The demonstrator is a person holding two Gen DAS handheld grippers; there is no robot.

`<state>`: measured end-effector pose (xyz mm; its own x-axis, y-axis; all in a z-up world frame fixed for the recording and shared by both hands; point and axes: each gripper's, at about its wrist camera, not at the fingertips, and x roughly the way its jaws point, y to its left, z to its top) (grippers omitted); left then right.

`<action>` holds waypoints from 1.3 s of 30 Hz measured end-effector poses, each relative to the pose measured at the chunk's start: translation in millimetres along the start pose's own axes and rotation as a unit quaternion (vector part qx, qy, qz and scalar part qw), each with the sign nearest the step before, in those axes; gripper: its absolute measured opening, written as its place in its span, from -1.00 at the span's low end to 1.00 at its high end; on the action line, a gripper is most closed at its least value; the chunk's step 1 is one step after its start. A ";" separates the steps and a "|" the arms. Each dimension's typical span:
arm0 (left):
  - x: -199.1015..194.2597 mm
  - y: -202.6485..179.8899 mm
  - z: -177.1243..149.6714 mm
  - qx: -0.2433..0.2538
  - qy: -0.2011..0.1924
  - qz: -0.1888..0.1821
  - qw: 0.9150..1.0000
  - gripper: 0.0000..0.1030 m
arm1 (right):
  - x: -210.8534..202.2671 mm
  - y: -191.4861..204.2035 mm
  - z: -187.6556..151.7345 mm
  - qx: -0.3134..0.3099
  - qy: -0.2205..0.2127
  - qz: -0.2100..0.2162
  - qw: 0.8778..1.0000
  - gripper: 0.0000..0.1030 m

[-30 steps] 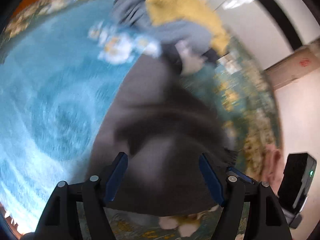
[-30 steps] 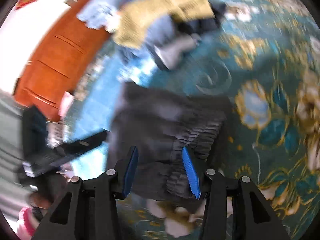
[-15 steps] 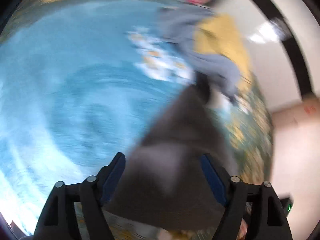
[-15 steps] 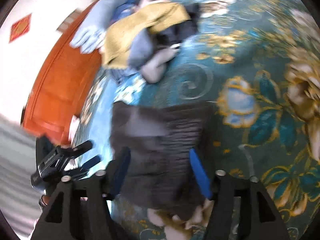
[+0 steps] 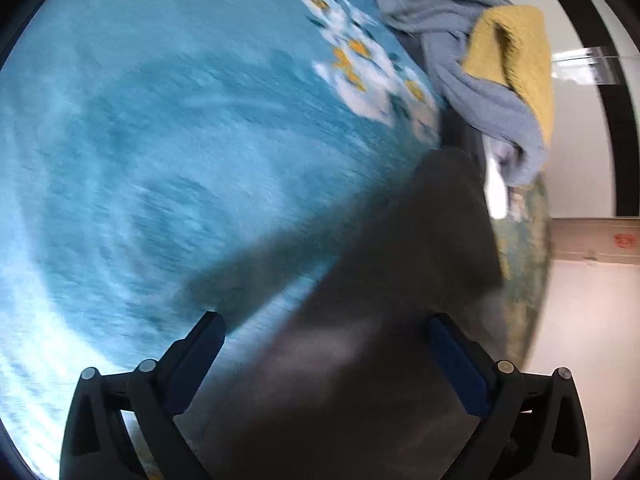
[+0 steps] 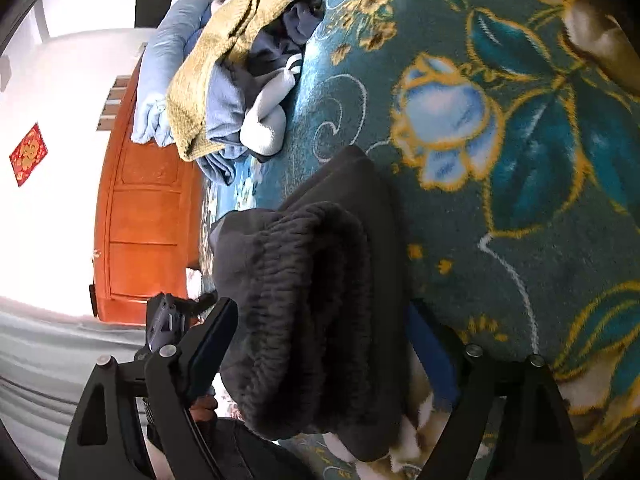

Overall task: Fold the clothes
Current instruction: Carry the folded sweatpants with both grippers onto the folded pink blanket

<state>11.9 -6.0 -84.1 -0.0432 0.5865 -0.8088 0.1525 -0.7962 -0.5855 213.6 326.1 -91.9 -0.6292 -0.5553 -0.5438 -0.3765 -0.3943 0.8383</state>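
A dark grey garment [image 6: 320, 300] with a ribbed elastic waistband lies folded on the blue floral blanket [image 6: 520, 160]. My right gripper [image 6: 320, 320] is open, its jaws on either side of the waistband end. In the left wrist view the same garment [image 5: 380, 320] fills the lower right, blurred. My left gripper [image 5: 324, 340] is open and wide, with the garment's edge between its jaws. The left gripper also shows small in the right wrist view [image 6: 172, 316].
A pile of unfolded clothes, with a yellow knit [image 6: 208, 68], light blue pieces [image 5: 460, 40] and a white-grey item [image 6: 268, 120], lies at the far end of the blanket. An orange wooden headboard [image 6: 140, 220] stands behind it.
Both grippers have moved closer and lower over the dark garment. The garment now lies bunched in a thicker fold at the waistband. Both stay open.
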 end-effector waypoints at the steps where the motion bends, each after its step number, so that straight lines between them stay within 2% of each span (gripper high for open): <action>1: 4.0 -1.4 -0.4 0.002 0.011 -0.012 1.000 1.00 | 2.9 -0.7 0.9 0.000 0.002 -0.001 1.000 0.66; 5: 10.5 -9.0 -4.2 0.026 0.017 0.004 1.000 0.95 | 5.2 0.1 -0.1 0.003 0.002 -0.002 1.000 0.67; 9: 10.4 -13.5 -8.2 0.039 0.014 0.017 0.999 0.81 | 7.8 2.7 0.1 0.015 -0.002 -0.014 1.000 0.69; 11: 10.0 -15.5 -11.3 0.044 0.012 0.020 0.999 0.74 | 8.3 7.1 -0.9 0.015 -0.001 -0.018 1.000 0.70; 13: 8.9 -18.6 -15.1 0.051 0.008 0.025 0.998 0.55 | 11.9 11.8 -1.7 0.008 0.003 -0.026 1.000 0.70; 15: 6.1 -22.7 -20.4 0.057 0.000 0.030 0.998 0.35 | 16.5 16.7 -1.2 0.000 0.007 -0.047 0.999 0.61; 17: 3.3 -27.0 -25.4 0.061 -0.007 0.032 0.998 0.17 | 16.3 20.4 -1.2 -0.002 0.011 -0.057 0.998 0.26; 21: -3.5 -41.8 -35.6 0.076 -0.014 0.036 0.996 -0.10 | 7.9 27.5 -2.3 -0.006 0.015 -0.061 0.998 0.00; 23: -14.1 -63.1 -47.1 0.113 -0.010 0.029 0.993 -0.20 | 0.8 31.2 -2.8 -0.007 0.014 -0.057 0.998 -0.07; 27: -34.3 -106.5 -70.8 0.188 -0.003 0.014 0.982 -0.21 | -37.0 35.0 -2.3 -0.004 -0.013 -0.039 0.999 -0.11; 31: -24.4 -183.6 -112.8 0.273 0.019 -0.006 0.962 -0.21 | -110.5 26.8 -0.5 -0.001 -0.066 -0.027 0.997 -0.11; 34: -8.4 -244.0 -154.3 0.325 0.052 -0.026 0.944 -0.21 | -190.2 19.9 -7.9 -0.011 -0.124 -0.038 0.992 -0.11; 37: 8.9 -300.5 -199.6 0.361 0.092 -0.061 0.926 -0.21 | -268.5 9.0 -16.4 -0.012 -0.179 -0.054 0.982 -0.11; 39: 26.0 -336.7 -222.7 0.370 0.108 -0.080 0.919 -0.21 | -319.0 0.5 -22.3 -0.013 -0.215 -0.067 0.974 -0.11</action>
<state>179.3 310.5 104.2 0.2021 0.6575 -0.7258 -0.5562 -0.5330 -0.6377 429.3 486.7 81.1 -0.8045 -0.1405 -0.5771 -0.4612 -0.4645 0.7560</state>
